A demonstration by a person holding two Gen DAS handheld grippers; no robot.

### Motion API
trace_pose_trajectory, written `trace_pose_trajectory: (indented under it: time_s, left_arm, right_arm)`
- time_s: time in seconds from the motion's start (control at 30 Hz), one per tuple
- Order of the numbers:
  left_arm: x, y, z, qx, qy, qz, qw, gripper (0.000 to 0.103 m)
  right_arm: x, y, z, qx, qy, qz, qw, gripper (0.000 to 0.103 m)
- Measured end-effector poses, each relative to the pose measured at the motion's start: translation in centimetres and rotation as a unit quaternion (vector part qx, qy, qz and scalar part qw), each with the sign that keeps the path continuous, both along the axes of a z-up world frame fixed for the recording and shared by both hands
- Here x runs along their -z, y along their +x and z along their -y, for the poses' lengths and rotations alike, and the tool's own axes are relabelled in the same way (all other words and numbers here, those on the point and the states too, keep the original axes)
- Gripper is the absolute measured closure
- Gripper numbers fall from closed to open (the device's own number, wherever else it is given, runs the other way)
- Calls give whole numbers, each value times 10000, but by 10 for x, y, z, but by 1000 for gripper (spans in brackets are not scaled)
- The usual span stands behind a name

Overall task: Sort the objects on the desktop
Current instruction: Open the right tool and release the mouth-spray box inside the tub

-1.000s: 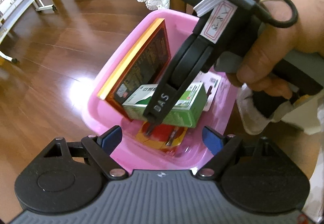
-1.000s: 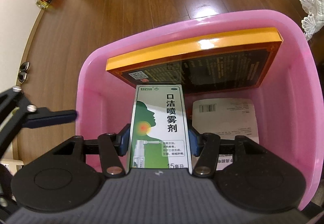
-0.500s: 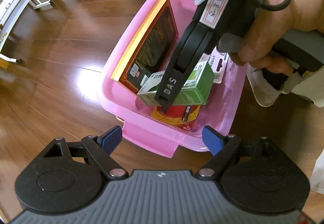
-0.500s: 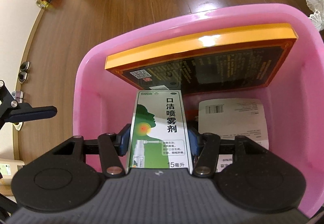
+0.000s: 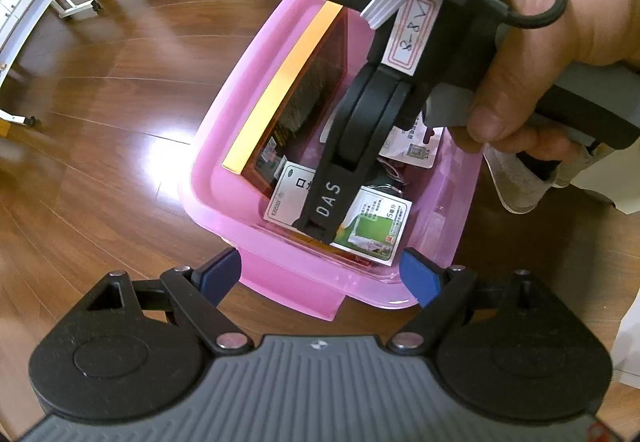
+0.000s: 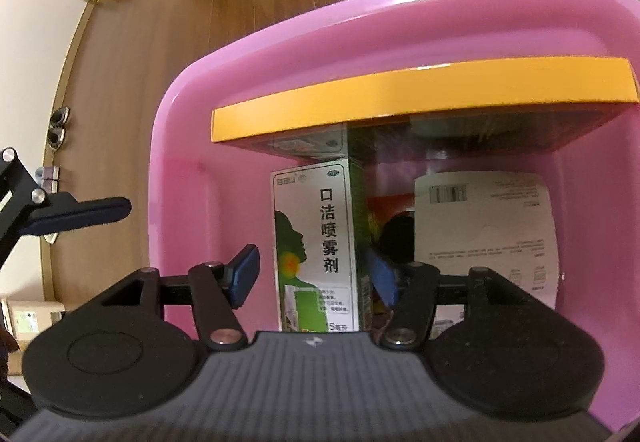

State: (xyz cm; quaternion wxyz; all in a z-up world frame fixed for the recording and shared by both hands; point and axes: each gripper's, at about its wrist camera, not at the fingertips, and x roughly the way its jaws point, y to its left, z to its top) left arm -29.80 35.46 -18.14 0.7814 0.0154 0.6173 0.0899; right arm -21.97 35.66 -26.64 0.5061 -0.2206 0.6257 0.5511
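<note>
While both cameras look down into the pink bin (image 5: 276,274), I note my right hand-held gripper (image 6: 314,278) stands inside it with its blue pads spread, the green-and-white spray box (image 6: 316,242) lying loose between them; the right-side pad sits close against the box edge, and I cannot confirm contact. From the left wrist view, the right hand-held gripper's black finger arm covers the middle of the box. An orange-edged dark box (image 5: 280,94) leans against the bin wall, its lower part hidden. A white printed card (image 6: 486,230) lies beside the spray box; red packaging beneath is mostly concealed. My left hand-held gripper (image 5: 322,274) hangs spread outside the bin, gripping nothing. The bin rests on the wooden floor (image 5: 100,146).
</note>
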Motion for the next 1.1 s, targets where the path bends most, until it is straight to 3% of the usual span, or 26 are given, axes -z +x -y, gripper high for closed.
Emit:
trace_pose_trajectory:
  time_s: [0.53,1.1]
  left_arm:
    - [9,-1,12,-6,32,-37,10000,15]
    - [7,5,28,-9,100,-143,9998,15]
  right_arm:
    - [4,5,11,-25,-131,173,9998,47]
    - [-15,26,40,65,-86,343,9994,43]
